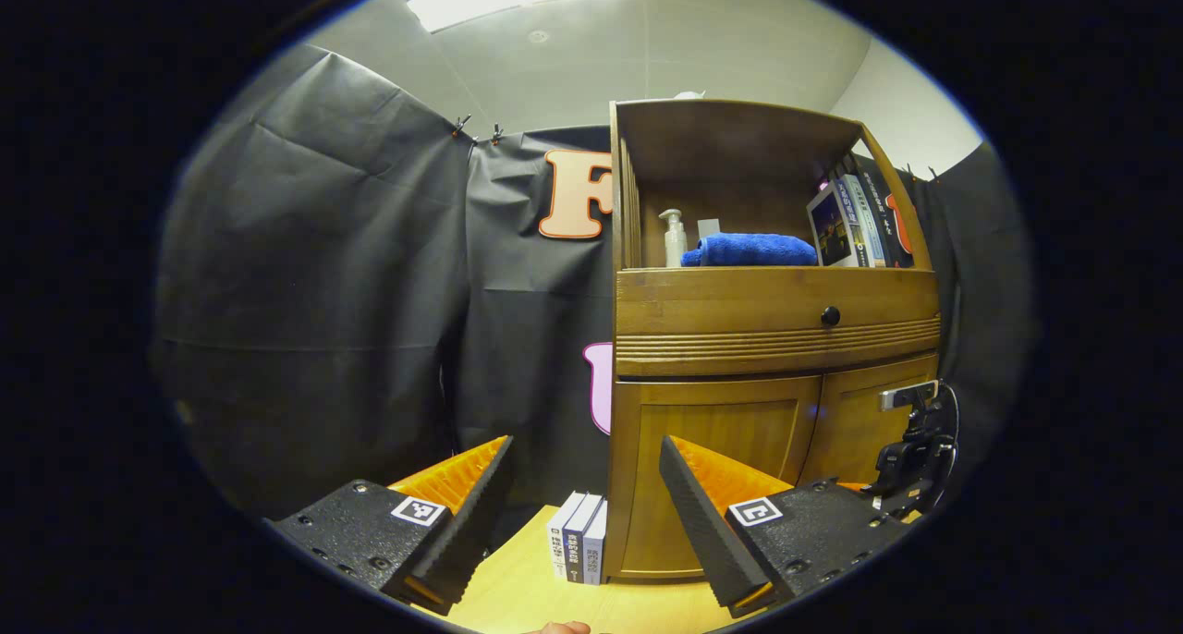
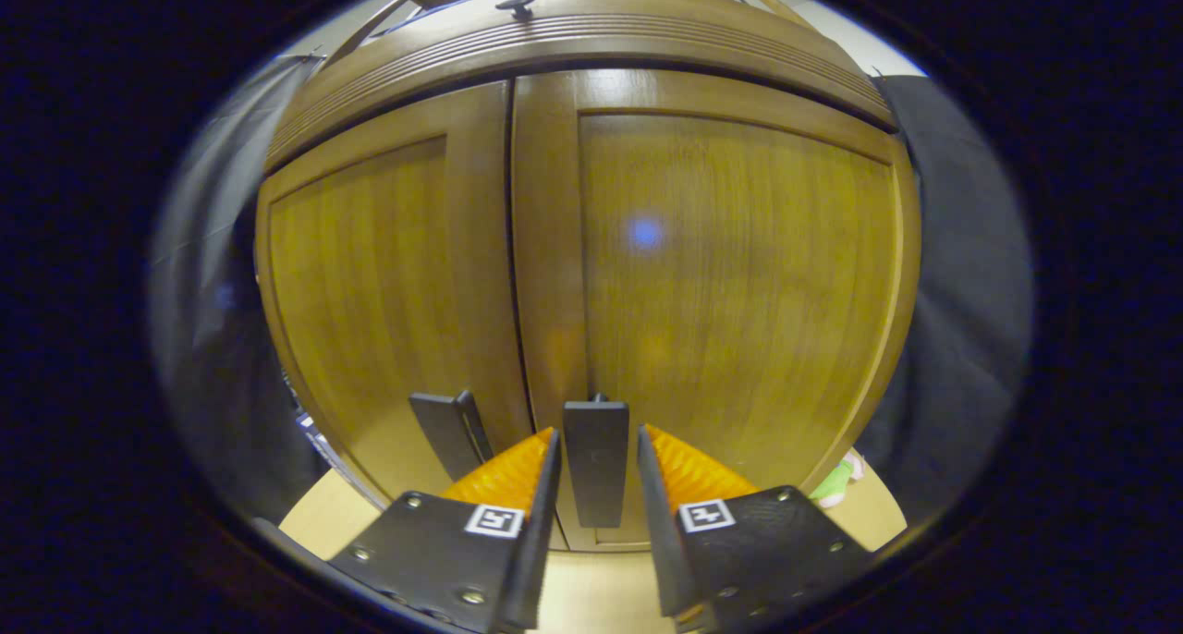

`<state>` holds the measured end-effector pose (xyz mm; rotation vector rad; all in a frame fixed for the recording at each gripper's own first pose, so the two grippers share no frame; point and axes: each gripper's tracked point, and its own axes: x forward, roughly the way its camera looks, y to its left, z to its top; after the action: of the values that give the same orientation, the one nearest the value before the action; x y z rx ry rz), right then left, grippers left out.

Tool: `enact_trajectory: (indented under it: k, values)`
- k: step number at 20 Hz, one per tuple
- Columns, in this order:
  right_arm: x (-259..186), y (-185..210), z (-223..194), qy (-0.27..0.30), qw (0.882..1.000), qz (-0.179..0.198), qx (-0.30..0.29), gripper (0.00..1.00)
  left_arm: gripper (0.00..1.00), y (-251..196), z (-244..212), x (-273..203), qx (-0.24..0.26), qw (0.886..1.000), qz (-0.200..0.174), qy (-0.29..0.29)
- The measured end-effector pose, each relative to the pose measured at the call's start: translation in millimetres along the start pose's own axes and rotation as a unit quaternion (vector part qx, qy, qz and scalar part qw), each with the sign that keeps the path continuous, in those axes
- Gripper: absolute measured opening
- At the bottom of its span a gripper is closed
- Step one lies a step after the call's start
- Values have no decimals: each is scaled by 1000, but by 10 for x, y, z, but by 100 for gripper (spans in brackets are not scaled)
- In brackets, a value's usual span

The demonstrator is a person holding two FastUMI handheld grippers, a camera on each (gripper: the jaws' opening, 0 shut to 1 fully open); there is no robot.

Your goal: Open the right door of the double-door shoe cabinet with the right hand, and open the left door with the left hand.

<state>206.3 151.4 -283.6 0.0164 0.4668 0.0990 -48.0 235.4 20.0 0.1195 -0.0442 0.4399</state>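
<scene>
The wooden shoe cabinet stands to the right in the left gripper view, with its left door and right door both closed. My left gripper hangs open and empty, well short of the cabinet and off its left corner. The right gripper sits low against the right door. In the right gripper view the two doors are close up: left door, right door. My right gripper is shut on the right door's dark flat handle. The left door's handle stands free beside it.
A few books stand on the light wooden surface by the cabinet's left side. Above the doors is a drawer with a black knob. The open shelf holds a pump bottle, a blue towel and books.
</scene>
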Motion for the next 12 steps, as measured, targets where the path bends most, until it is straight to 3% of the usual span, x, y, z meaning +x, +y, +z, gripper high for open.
enact_trajectory:
  k: [3, 7, 12]
  values:
    - [17, -19, 1, 6, 1000, -20, 6, 32, 92, 42, -4, 22, -3, 1000, -6, 0]
    - [-63, -46, 15, 1, 999, -52, 7, 25, 92, 30, -24, 37, -10, 1000, -22, 2]
    - [-242, -121, -55, -3, 997, -70, 11, 25, 92, -19, -14, 31, -15, 999, -39, 0]
